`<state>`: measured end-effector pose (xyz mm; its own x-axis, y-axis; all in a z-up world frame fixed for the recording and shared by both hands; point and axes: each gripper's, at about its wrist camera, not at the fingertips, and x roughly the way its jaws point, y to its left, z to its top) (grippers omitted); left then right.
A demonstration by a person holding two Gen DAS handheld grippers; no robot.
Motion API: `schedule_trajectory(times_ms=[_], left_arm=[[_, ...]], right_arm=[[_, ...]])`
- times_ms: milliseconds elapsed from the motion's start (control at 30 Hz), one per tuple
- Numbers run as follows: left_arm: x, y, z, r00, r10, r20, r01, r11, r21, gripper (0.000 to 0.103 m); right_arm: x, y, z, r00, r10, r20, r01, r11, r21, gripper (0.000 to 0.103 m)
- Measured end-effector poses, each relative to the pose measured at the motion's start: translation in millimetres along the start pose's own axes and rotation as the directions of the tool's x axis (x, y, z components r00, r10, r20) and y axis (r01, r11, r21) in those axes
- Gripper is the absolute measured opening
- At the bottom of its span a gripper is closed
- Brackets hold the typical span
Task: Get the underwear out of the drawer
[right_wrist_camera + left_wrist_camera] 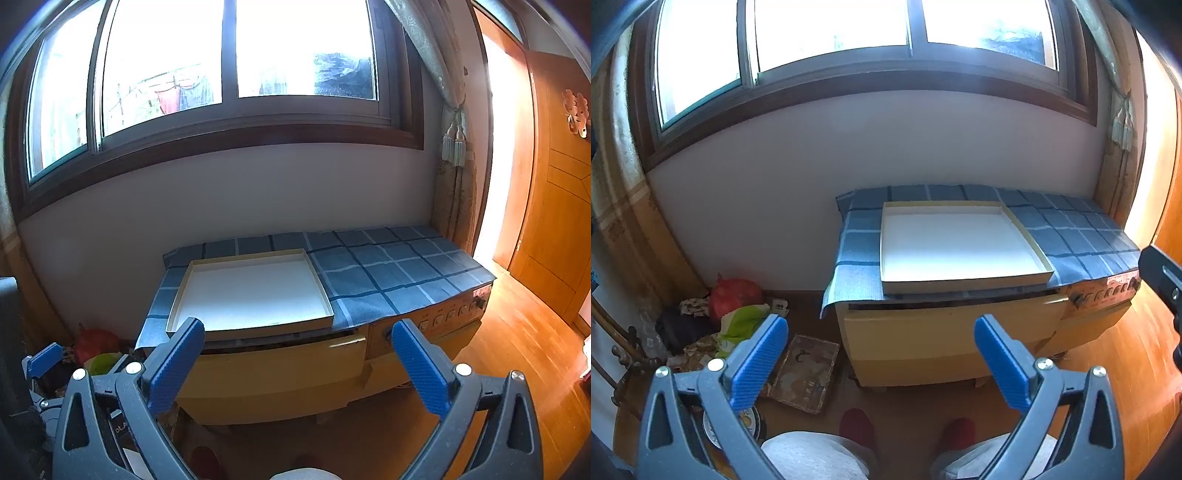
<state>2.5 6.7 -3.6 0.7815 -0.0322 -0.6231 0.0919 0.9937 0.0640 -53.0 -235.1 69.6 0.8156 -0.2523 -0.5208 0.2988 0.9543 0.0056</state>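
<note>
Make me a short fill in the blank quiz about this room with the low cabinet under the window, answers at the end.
1. The shallow white tray sits on a checked cloth coloured ____.
2. The cabinet drawer below the tray is nearly ____.
3. The left tool and right tool both have ____ jaws.
4. The cabinet stands under a ____.

Answers: blue; closed; open; window
</note>
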Motion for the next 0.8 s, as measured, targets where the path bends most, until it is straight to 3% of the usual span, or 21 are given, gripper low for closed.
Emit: schedule_trajectory(times_ms=[800], left_arm=[[0.1,1.4,-2.2,1.000,-0.005,0.002,0.005,1.000,-0.010,0.103]], right_arm=[[-0.2,3.4,-2.1,1.000,0.001,0.001,-0.001,1.000,-0.002,0.102]])
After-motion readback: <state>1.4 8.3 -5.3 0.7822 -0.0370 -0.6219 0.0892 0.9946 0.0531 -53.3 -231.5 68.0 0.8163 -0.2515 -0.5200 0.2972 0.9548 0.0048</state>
